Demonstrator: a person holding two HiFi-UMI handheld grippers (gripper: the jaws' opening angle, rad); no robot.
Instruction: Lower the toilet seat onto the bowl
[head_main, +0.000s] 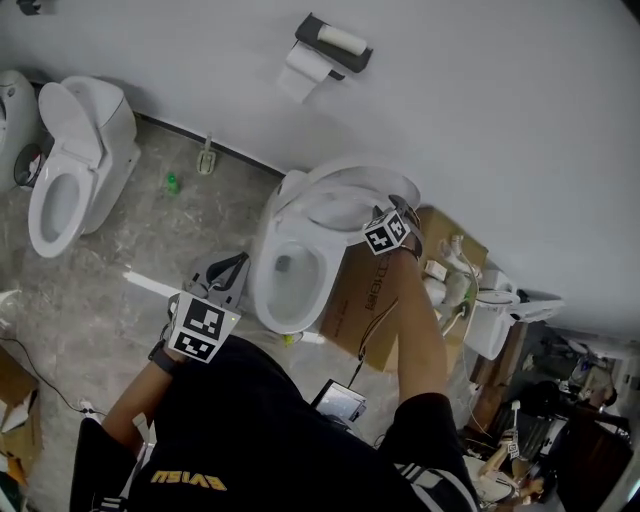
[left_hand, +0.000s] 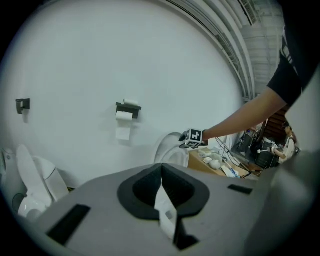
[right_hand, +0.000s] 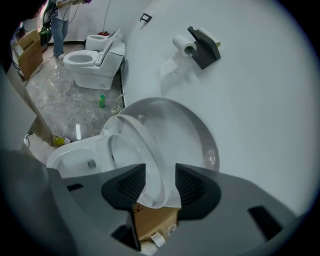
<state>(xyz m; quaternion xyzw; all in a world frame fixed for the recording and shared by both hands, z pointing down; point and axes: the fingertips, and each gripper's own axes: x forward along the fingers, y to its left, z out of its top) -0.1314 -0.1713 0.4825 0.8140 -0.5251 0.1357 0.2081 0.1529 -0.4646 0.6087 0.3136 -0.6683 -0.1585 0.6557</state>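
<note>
Our right claw (right_hand: 160, 182) has its two dark ribbed pads (right_hand: 131, 186) closed on the low edge of the smooth white oval plastic toilet seat (right_hand: 155, 162). One pad sits on each side of the rim. We see the seat standing up, tipped a bit away from the wide round white lid (right_hand: 187, 132). That lid leans on the plain white wall (right_hand: 260, 100) behind it. The seat is not down on the shiny white toilet bowl (right_hand: 67, 156). The bowl sits open below and to the left of the seat, and it has a small grey drain hole at the bottom. Under the claw we see a brown cardboard box (right_hand: 155, 222) just beside the bowl.

Our left claw (left_hand: 161, 169) is well apart from the toilet, held low near our body. Its two dark ribbed pads are pressed together, and we see nothing gripped in them.

On the wall above the toilet is a flat black holder (right_hand: 204, 42) with a soft white paper roll (right_hand: 184, 45). A loose sheet hangs down from the roll. Farther along the wall stands a second white toilet (right_hand: 95, 62) with its lid up. A little green bottle (right_hand: 102, 101) sits on the grey stone-look floor (right_hand: 65, 100) between the two toilets.
</note>
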